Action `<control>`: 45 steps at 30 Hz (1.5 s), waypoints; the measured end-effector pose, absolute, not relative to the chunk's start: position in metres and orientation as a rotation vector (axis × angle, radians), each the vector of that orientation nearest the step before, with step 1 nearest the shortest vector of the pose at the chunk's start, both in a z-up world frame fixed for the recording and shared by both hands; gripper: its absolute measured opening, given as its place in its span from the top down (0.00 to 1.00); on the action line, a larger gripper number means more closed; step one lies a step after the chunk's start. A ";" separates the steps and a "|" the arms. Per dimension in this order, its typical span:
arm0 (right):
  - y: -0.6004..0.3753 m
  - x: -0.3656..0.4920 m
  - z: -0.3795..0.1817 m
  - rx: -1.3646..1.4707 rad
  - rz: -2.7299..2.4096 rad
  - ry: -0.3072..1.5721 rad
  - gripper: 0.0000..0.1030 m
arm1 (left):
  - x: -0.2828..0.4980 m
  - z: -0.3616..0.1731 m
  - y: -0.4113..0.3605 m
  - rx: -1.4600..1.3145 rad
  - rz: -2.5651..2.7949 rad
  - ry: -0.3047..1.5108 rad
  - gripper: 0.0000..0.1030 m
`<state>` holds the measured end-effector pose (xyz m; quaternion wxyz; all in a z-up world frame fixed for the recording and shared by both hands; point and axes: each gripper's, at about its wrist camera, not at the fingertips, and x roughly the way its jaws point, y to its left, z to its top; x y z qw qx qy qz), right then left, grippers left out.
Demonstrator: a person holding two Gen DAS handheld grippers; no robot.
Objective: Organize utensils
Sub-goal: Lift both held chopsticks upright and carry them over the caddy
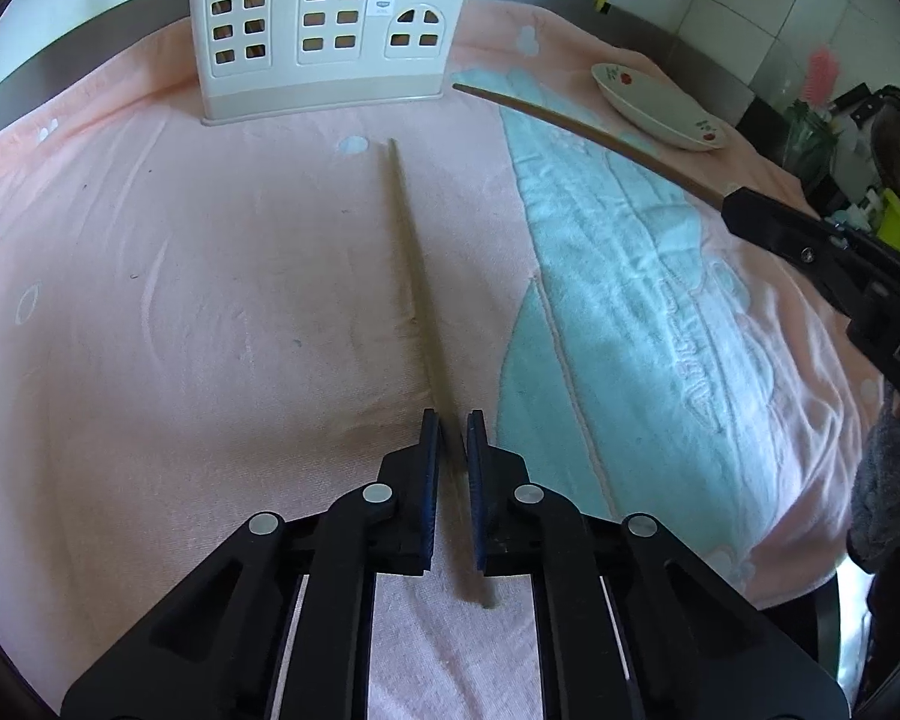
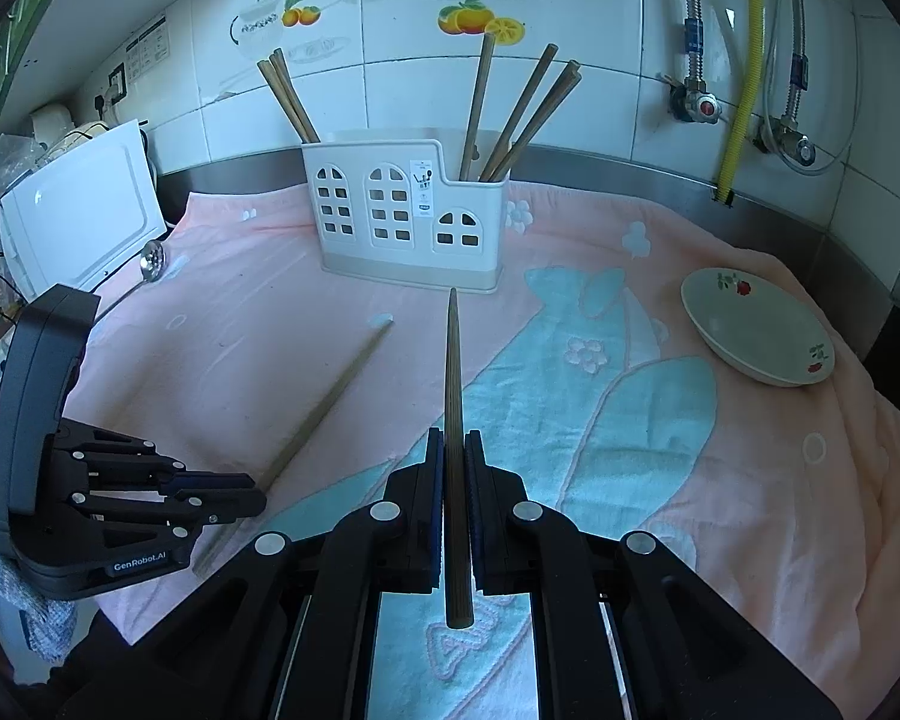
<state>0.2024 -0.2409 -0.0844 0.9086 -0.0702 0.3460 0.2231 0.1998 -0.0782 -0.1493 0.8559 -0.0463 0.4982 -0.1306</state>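
Right wrist view: right claw (image 2: 455,450) clenched on a chopstick (image 2: 453,420), holder (image 2: 408,210) ahead already has several. Left claw (image 1: 453,426) pinches the last chopstick (image 1: 411,252) lying in front of it.

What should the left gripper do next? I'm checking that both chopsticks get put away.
Probably lift: the left gripper is shut on the chopstick on the towel, which still lies flat, while the right gripper holds its chopstick raised toward the holder.
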 end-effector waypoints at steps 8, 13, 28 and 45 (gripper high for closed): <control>-0.241 0.199 -0.082 -0.131 0.458 0.707 0.93 | 0.188 -0.103 -0.059 -0.114 -0.298 0.896 0.94; -0.240 0.196 -0.073 -0.118 0.460 0.690 0.93 | 0.183 -0.071 -0.048 -0.102 -0.300 0.778 0.95; -0.219 0.188 -0.063 -0.138 0.494 0.690 0.93 | 0.189 -0.042 -0.031 -0.086 -0.307 0.709 0.95; -0.213 0.189 -0.087 -0.156 0.488 0.753 0.93 | 0.194 -0.042 -0.029 -0.088 -0.314 0.711 0.95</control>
